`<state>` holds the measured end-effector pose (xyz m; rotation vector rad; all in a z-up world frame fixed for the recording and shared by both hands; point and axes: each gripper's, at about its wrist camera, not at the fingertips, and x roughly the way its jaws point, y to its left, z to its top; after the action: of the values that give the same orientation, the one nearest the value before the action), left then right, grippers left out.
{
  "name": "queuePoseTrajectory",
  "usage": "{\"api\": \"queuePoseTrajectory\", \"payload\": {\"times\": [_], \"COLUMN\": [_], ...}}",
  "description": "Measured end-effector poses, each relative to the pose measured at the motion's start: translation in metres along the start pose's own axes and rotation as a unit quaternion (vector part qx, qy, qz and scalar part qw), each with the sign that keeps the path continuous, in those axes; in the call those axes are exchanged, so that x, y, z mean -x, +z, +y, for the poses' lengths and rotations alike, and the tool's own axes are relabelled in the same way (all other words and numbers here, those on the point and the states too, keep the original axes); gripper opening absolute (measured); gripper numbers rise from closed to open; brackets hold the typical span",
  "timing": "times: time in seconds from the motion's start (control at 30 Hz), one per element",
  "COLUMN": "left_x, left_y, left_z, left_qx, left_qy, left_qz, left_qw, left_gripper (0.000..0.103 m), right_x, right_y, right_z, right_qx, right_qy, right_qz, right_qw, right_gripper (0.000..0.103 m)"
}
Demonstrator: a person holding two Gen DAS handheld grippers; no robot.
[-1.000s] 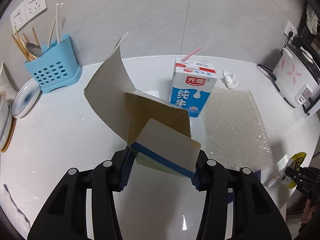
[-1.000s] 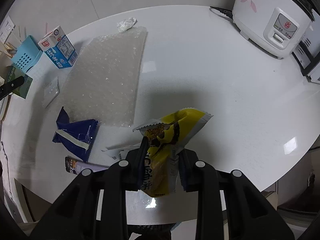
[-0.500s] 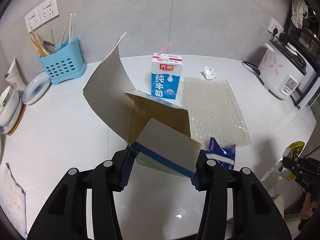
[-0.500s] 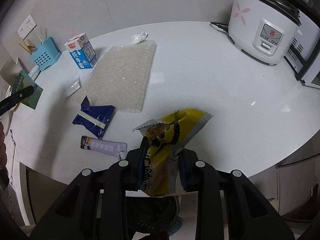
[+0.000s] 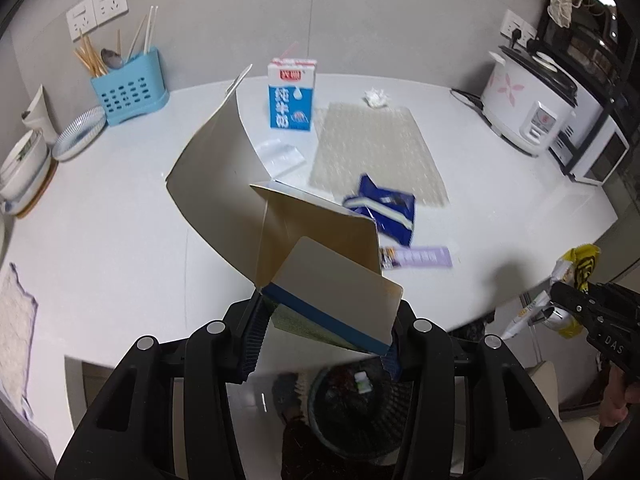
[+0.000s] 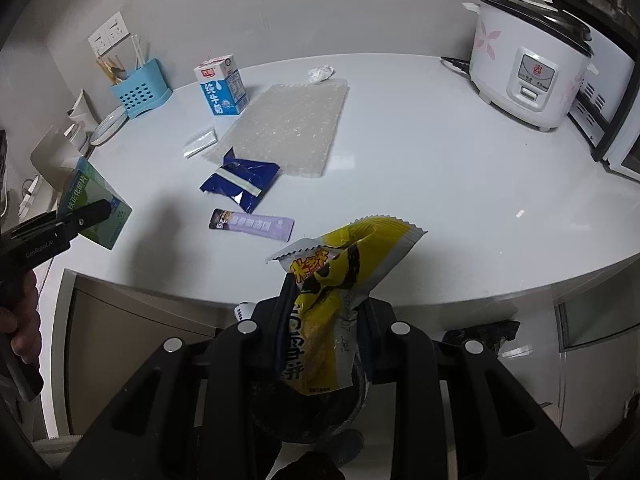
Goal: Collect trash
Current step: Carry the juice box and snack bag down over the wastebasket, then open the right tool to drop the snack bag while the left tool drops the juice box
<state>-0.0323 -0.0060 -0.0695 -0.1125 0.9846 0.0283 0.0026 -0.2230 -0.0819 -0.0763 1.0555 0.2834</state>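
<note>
Trash is clamped in both your grippers, off the counter's front edge. Your left gripper (image 5: 324, 340) pinches an opened cardboard box (image 5: 320, 276), flaps up, over a dark bin (image 5: 360, 412) below. On the white counter (image 6: 440, 184) lie a clear plastic scrap (image 6: 199, 142), a milk carton (image 6: 221, 85), a blue wrapper (image 6: 240, 180), a purple sachet (image 6: 252, 224), a bubble wrap sheet (image 6: 292, 128) and a crumpled tissue (image 6: 320, 74). Your right gripper (image 6: 326, 320) is closed on a yellow snack bag (image 6: 340, 280). Farthest right sits a rice cooker (image 6: 528, 76).
</note>
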Motion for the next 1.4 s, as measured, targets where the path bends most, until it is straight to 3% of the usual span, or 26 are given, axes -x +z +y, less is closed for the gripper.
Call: {"api": "queuePoseTrajectory", "payload": {"times": [0.3, 0.77, 1.17, 1.4], "left_x": [0.004, -0.051, -0.08, -0.097], "left_y": [-0.072, -0.162, -0.188, -0.19], "left_z": [-0.025, -0.035, -0.027, -0.027], "left_qx": [-0.002, 0.012, 0.02, 0.018], "left_qy": [-0.019, -0.04, -0.034, -0.033], "left_qz": [0.017, 0.071, 0.105, 0.122], "left_qw": [0.9997, 0.9966, 0.9937, 0.9918], "left_gripper": [0.046, 0.046, 0.046, 0.046], "right_x": [-0.014, -0.1, -0.168, -0.18], "right_y": [-0.061, -0.131, -0.169, -0.173], "right_z": [0.012, 0.028, 0.037, 0.031], "right_qx": [0.017, 0.048, 0.07, 0.055], "right_qy": [0.027, 0.035, 0.037, 0.05], "right_qz": [0.025, 0.09, 0.154, 0.168], "right_qw": [0.999, 0.994, 0.985, 0.983], "right_gripper": [0.026, 0.027, 0.028, 0.046]}}
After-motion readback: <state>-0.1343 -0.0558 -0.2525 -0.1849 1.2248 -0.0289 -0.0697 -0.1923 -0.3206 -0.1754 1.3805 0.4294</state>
